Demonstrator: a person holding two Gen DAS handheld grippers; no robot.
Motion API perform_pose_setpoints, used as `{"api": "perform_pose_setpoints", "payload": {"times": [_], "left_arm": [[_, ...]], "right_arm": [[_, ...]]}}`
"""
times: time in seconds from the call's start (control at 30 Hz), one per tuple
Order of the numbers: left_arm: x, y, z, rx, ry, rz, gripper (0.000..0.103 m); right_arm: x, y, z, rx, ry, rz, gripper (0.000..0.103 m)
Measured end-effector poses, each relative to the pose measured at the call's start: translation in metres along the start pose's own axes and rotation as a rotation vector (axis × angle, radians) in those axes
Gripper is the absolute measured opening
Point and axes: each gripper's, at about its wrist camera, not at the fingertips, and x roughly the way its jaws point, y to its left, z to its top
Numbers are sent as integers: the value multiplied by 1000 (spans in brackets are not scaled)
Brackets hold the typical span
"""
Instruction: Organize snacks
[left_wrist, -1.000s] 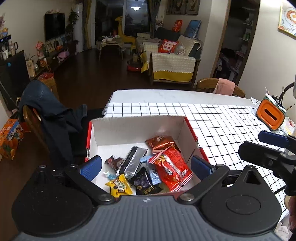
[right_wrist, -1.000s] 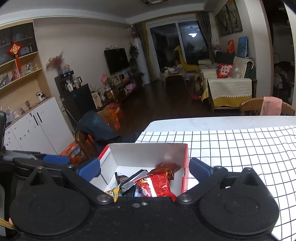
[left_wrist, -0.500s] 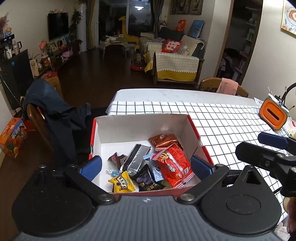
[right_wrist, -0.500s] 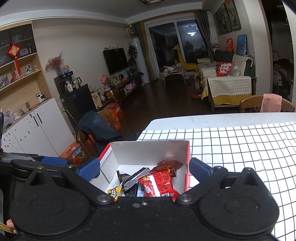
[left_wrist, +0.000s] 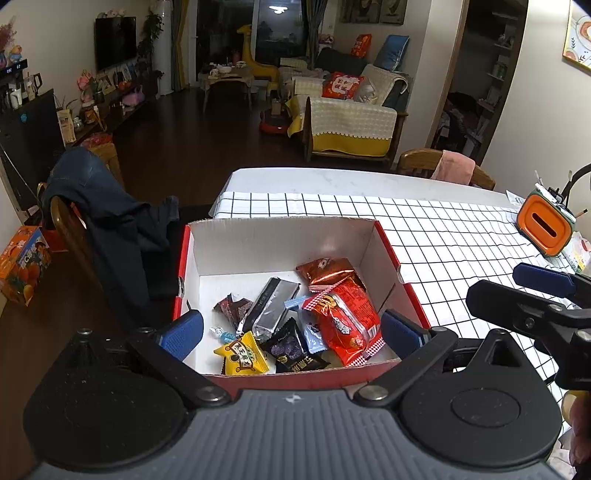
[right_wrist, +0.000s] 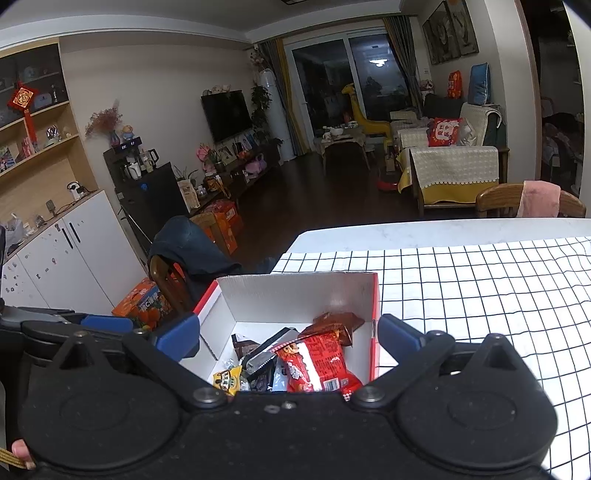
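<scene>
Red-walled with a white interior, the open cardboard box (left_wrist: 384, 251) sits at the left end of the table (left_wrist: 332, 179), on a white tablecloth with a black grid (left_wrist: 443, 236). The snacks lie loose on the box floor, gathered toward its near right corner:

- A large red packet (left_wrist: 345, 319) lies on the right, its far end touching a copper-brown packet (left_wrist: 327, 271) behind it.
- A silver foil bar (left_wrist: 271, 306) lies diagonally at the centre.
- A small dark brown packet (left_wrist: 232, 308) lies just left of the bar.
- A yellow packet (left_wrist: 242, 354) and a black packet (left_wrist: 291, 349) lie side by side against the near wall.
- A pale blue sachet (left_wrist: 312, 334) is partly covered by the red packet.
- A small wrapped candy (left_wrist: 221, 334) lies beside the yellow packet.

The left gripper (left_wrist: 291, 330) hovers over the near edge of the box, jaws spread wide and grasping nothing. The right gripper (right_wrist: 288, 336) hovers just beside it on the right, also over the near edge, jaws likewise released and empty. Its blue pads (left_wrist: 543, 275) appear at the right edge of the left wrist view.

An orange container (left_wrist: 545, 225) stands at the far right of the table. A wooden chair draped with a dark garment (left_wrist: 107, 218) stands left of the box. An orange carton (left_wrist: 22, 264) rests on the floor beyond it.
</scene>
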Motion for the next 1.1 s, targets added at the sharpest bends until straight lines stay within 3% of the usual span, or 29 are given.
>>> {"api": "perform_pose_setpoints", "payload": {"times": [0.77, 1.1], "left_arm": [[9, 6, 1, -25, 11, -36, 103], [17, -12, 4, -7, 22, -58, 103]], "right_arm": [[4, 9, 1, -6, 22, -43, 103], [1, 0, 4, -5, 28, -62, 103]]}}
